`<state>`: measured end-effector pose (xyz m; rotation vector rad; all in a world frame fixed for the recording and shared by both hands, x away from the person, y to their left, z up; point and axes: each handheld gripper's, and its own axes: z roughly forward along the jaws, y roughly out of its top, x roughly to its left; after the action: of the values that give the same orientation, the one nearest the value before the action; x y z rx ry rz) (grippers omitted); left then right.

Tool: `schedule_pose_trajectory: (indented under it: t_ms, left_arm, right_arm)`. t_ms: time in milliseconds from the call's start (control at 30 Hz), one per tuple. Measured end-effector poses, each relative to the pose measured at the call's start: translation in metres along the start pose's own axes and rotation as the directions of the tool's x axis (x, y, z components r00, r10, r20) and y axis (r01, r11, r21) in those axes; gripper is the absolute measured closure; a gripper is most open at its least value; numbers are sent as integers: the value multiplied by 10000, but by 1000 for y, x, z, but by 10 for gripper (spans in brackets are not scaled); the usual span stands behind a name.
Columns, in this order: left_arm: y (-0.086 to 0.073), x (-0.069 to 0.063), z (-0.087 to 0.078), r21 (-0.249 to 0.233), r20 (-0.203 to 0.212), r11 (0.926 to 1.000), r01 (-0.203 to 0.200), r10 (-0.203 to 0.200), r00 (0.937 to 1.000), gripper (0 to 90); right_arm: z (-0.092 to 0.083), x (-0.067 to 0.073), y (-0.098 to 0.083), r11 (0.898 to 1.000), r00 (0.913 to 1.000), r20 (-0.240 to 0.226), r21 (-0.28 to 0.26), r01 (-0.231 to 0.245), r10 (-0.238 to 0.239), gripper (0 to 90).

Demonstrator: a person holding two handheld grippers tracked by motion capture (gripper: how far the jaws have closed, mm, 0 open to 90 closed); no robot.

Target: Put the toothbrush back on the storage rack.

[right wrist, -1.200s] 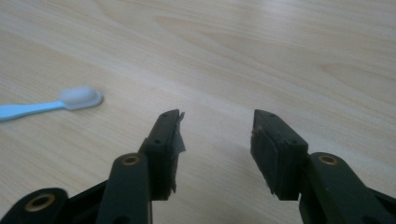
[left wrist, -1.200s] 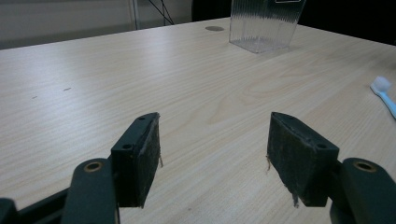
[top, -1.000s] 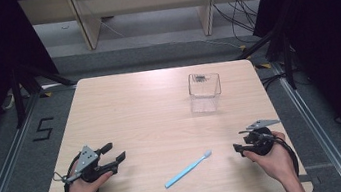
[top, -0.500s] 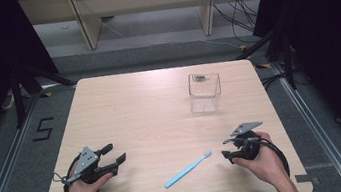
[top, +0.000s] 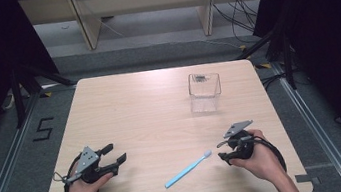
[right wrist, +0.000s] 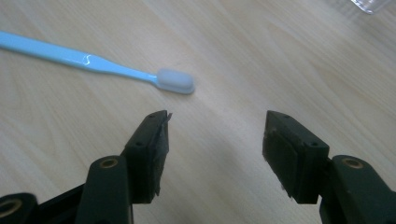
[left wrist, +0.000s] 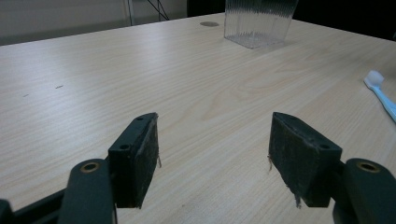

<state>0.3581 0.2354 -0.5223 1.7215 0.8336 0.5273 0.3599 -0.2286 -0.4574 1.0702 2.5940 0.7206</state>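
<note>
high view looks down the table [top: 124, 107]; both gripper views skim it closely, sharing the toothbrush [top: 188, 169].

left gripper [top: 116, 154]: fingers apart, nothing between | right gripper [top: 220, 150]: fingers just opened wide, nothing between

1. right gripper [top: 222, 150] has shifted left across the worktop [top: 151, 114], in from its right edge toward the toothbrush [top: 189, 169]; now just beside the white brush head, not touching it
2. its jaws have just been opening; now stand wide apart with nothing between them, bare wood in the gap in the right gripper view
3. right hand [top: 263, 161] came along with it, further in over the worktop's near right part
</note>
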Motion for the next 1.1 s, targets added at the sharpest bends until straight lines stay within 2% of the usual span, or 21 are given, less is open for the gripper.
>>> schedule_pose_trajectory:
  t_ms: [67, 167, 200, 233, 267, 333, 400, 500, 533, 633, 667, 700, 733, 767, 867, 967, 1000, 1033, 1067, 1100]
  left_arm:
    - [0, 0, 1, -111, 89, 9999, 25, -24, 10000, 327]
    - [0, 0, 1, -113, 102, 9999, 36, -34, 9999, 327]
    - [0, 0, 1, -110, 99, 9999, 34, -33, 9999, 327]
    - [0, 0, 0, 6, 36, 10000, 17, -17, 10000, 327]
    - [0, 0, 0, 6, 36, 10000, 17, -17, 10000, 327]
    - [0, 0, 0, 9, 47, 10000, 28, -28, 10000, 327]
    - [0, 0, 1, -103, 111, 9999, 60, -59, 9999, 327]
    - [0, 0, 1, 15, 56, 10000, 36, -36, 10000, 327]
    - [0, 0, 1, -27, 75, 10000, 47, -47, 10000, 327]
    - [0, 0, 1, 15, 57, 10000, 52, -52, 10000, 327]
    - [0, -1, 1, 14, 46, 10000, 61, -61, 10000, 327]
    - [0, -1, 1, 14, 46, 10000, 61, -61, 10000, 327]
    - [0, 0, 2, -97, 140, 9999, 72, -71, 9999, 327]
    - [0, 0, 2, -100, 137, 9999, 73, -71, 9999, 327]
    - [0, 0, 2, -103, 142, 9999, 70, -69, 9999, 327]
    - [0, 0, 2, -96, 144, 9999, 84, -82, 9999, 327]
    - [0, 0, 2, -59, 119, 9999, 81, -80, 9999, 326]
    - [0, 0, 2, -64, 127, 9999, 79, -78, 9999, 326]
    - [0, 0, 2, -65, 127, 9999, 83, -82, 9999, 326]
    - [0, 0, 2, -64, 128, 9999, 78, -78, 9999, 326]
  right_arm:
    - [2, 3, 4, 9985, 9985, -173, 189, 521, -517, 432]
    - [3, 5, 6, 9961, 9966, -269, 379, 794, -784, 434]
    - [6, 4, 9, 9913, 9920, -390, 495, 1221, -1202, 435]
    - [7, 5, 10, 9915, 9928, -341, 580, 1165, -1147, 435]
    - [8, 4, 11, 9874, 9885, -410, 564, 1481, -1459, 436]
    - [8, 5, 13, 9873, 9892, -516, 738, 1408, -1373, 437]
    - [11, 6, 16, 9823, 9836, -733, 786, 1701, -1645, 437]
    - [10, 9, 19, 9795, 9819, -665, 850, 1828, -1775, 438]
    - [11, 10, 24, 9692, 9706, -816, 799, 2329, -2265, 444]
    - [12, 14, 27, 9665, 9683, -924, 907, 2401, -2319, 448]
    - [13, 17, 31, 9589, 9604, -1079, 954, 2671, -2568, 450]
    - [13, 17, 31, 9589, 9604, -1079, 954, 2671, -2568, 450]
    - [15, 18, 32, 9545, 9559, -1152, 980, 2817, -2703, 451]
    - [17, 20, 35, 9454, 9464, -1287, 1010, 3098, -2963, 452]
    - [20, 26, 40, 9365, 9382, -1440, 1138, 3317, -3148, 455]
    - [25, 30, 46, 9252, 9253, -1670, 1161, 3614, -3405, 460]
    - [28, 30, 48, 9182, 9165, -1771, 1096, 3806, -3588, 462]
    - [28, 31, 49, 9203, 9199, -1768, 1184, 3729, -3500, 462]
    - [30, 31, 51, 9168, 9159, -1813, 1174, 3816, -3580, 462]
    - [30, 31, 51, 9168, 9159, -1813, 1174, 3816, -3580, 462]
